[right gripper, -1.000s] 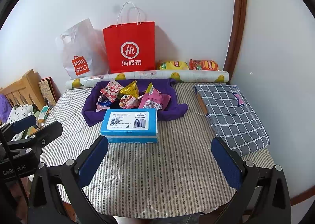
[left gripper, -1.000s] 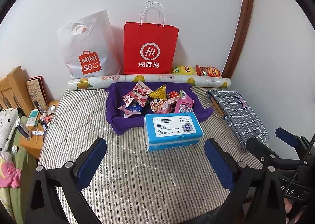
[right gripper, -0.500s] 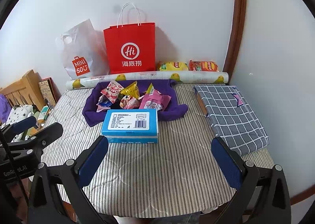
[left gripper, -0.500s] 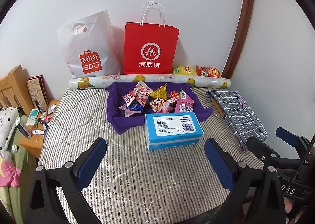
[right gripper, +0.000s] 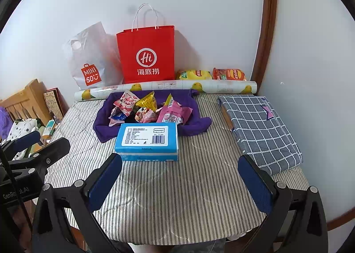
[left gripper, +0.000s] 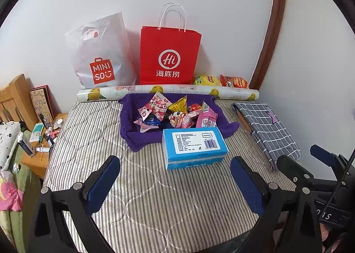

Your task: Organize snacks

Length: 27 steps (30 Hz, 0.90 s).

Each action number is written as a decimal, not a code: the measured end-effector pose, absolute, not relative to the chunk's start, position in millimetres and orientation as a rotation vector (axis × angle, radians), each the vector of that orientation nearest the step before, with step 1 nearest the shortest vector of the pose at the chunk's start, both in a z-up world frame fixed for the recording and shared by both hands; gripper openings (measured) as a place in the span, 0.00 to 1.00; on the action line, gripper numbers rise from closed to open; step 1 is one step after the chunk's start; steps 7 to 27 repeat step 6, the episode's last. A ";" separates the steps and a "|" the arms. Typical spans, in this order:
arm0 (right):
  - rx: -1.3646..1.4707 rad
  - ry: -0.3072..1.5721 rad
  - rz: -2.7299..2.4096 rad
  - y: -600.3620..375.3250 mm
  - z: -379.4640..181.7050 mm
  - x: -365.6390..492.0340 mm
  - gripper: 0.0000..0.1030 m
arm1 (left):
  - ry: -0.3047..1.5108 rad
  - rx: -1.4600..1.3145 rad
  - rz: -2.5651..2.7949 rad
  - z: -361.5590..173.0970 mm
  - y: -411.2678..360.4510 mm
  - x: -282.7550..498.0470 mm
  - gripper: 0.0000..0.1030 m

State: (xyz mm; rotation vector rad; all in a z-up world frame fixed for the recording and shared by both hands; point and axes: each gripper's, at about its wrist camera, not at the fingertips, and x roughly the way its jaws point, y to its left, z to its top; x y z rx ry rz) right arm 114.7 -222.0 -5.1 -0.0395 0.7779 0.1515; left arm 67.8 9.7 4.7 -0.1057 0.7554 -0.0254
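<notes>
A: What writing can you read from here?

B: The white plastic bag (left gripper: 101,55) against the wall says "MINISO" on a red bag-shaped logo with a smile. Beside it the red paper bag (left gripper: 169,55) carries a white ringed "Hi" and the characters 海底捞 beneath.

A: And the snacks?

B: They sit heaped on a purple cloth (left gripper: 131,124) near the back of the striped mattress (left gripper: 93,133). A pink and white packet (left gripper: 158,106) with red hearts bears the characters 心 (the rest is too small to read), next to a yellow triangular packet (left gripper: 178,104) and a pink pouch (left gripper: 207,118). Two more bags lie behind the lemon-print roll (left gripper: 168,90), against the wall: a yellow chip bag (right gripper: 194,74) and a red chip bag (right gripper: 229,74), their logos blurred.

A: What's the blue thing in front?

B: A blue tissue pack (right gripper: 147,140) touching the cloth's front edge, white label with fine print and a barcode on top.

A: The grippers?

B: The left gripper (left gripper: 175,177) hangs over the mattress's near part, blue pads spread wide, nothing between them. The right gripper (right gripper: 179,177) is likewise spread wide and empty, its left pad just short of the tissue pack. A grey checked fabric case (right gripper: 259,128) lies to the right.
</notes>
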 end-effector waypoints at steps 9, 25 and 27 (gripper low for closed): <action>-0.038 0.780 0.150 -222.3 -4.6 113.6 1.00 | 0.748 -0.099 -0.021 5.2 9.0 66.6 0.98; -0.038 0.780 0.150 -222.3 -4.6 113.6 1.00 | 0.748 -0.099 -0.021 5.2 9.0 66.6 0.98; -0.038 0.780 0.150 -222.3 -4.6 113.6 1.00 | 0.748 -0.099 -0.021 5.2 9.0 66.6 0.98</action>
